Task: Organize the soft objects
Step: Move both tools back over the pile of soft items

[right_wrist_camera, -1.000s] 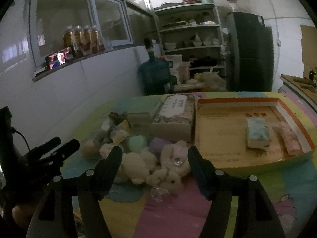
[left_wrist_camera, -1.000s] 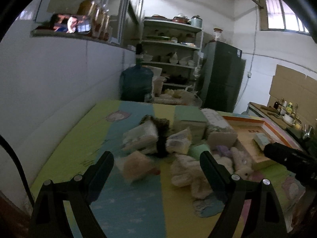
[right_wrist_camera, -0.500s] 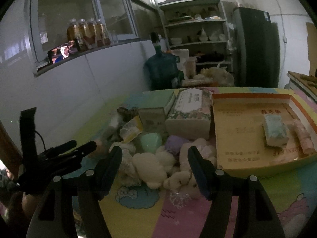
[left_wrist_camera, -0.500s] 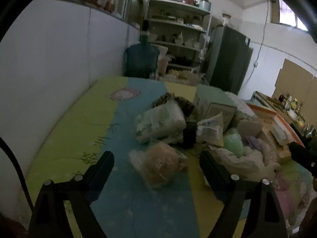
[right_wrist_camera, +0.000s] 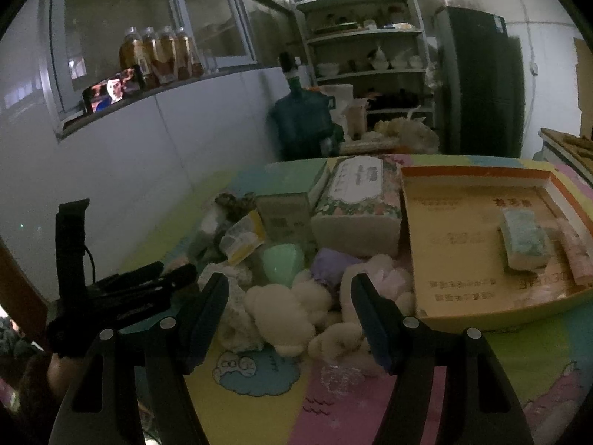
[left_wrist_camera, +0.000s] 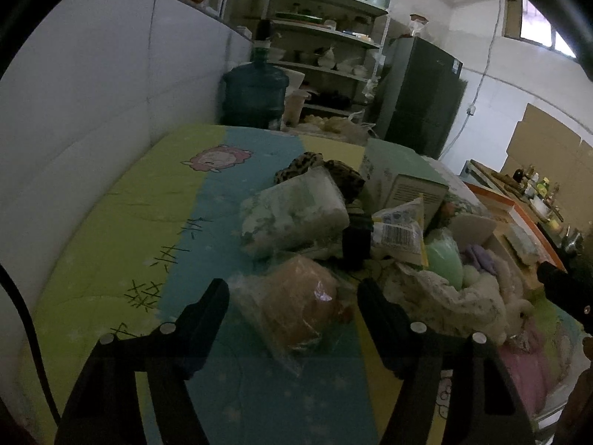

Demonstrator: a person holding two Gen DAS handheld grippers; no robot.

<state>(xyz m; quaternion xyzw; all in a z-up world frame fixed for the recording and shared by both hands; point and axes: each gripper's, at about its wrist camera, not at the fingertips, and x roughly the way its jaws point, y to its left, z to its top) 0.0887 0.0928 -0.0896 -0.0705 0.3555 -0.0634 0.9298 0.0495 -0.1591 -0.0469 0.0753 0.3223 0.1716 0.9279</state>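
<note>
The left gripper is tilted down over a tabletop covered with a striped cartoon cloth, and its jaws have just been closing in; they are spread on either side of a bagged bun in clear wrapping, which lies on the blue stripe between them, and neither pad visibly presses on it. Just behind the bun lie a wrapped white-and-green pack, a yellow snack packet and a leopard-print cloth, with a green box beside them. The right gripper hangs over the near edge of the same pile with its jaws spread and nothing pinched; between and beyond its tips lie white plush toys, with a mint-green soft lump and a purple one just behind. A flowered tissue pack stands behind those, touching the edge of an orange-rimmed cardboard tray. In the tray lie 2 things: a pale green pack and a pink packet just beside it. A big water bottle stands beyond the far edge of the tabletop, in front of shelves and a dark fridge.
</note>
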